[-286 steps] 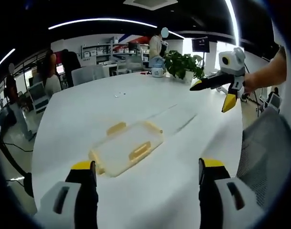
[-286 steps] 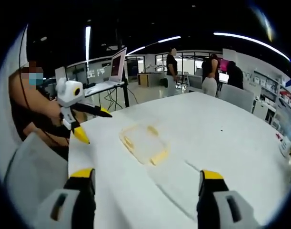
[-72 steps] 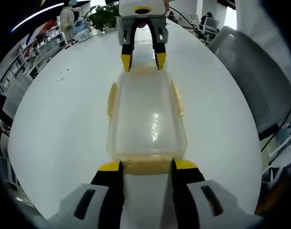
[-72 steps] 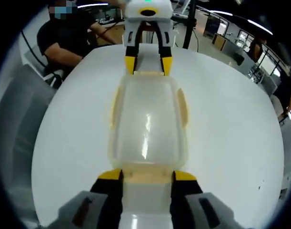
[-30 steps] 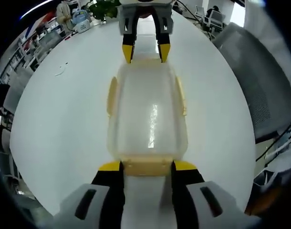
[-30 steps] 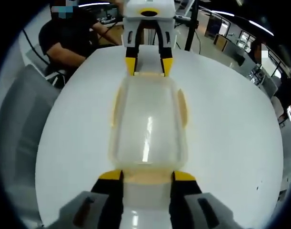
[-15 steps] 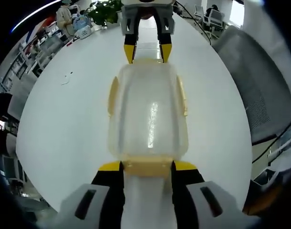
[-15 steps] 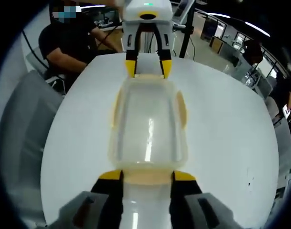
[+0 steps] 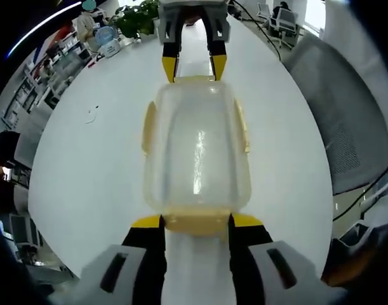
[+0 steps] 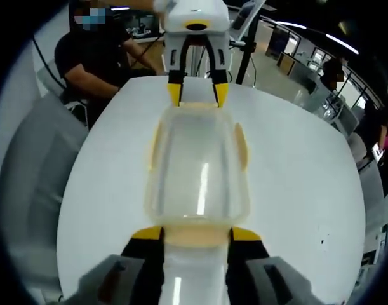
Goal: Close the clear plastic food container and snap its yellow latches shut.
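The large round white table (image 9: 86, 165) carries everything in both views. A grey mesh-backed office chair (image 9: 346, 114) stands at its edge in the left gripper view, and another grey chair (image 10: 28, 190) sits beside the table in the right gripper view, next to a seated person in a black shirt (image 10: 95, 60).

At the middle of the table rests the clear rectangular plastic food container (image 9: 197, 149), with its lid on top; it is long, rounded at the corners, and lies lengthwise between the two grippers (image 10: 199, 165). Yellow latches (image 9: 149, 127) lie along its long sides, and a yellow latch at each short end.

The left gripper (image 9: 197, 221), black with yellow tips, has its jaws set narrowly on either side of the yellow end latch (image 9: 197, 222) nearest it, clenched on that latch. In the right gripper view it faces the camera at the far end of the container (image 10: 197, 94).

The right gripper (image 10: 197, 234) likewise grasps the near yellow end tab (image 10: 197, 236) between its jaws, and shows at the container's far end in the left gripper view (image 9: 194, 67).

A green potted plant (image 9: 136, 16) stands at the table's far edge.
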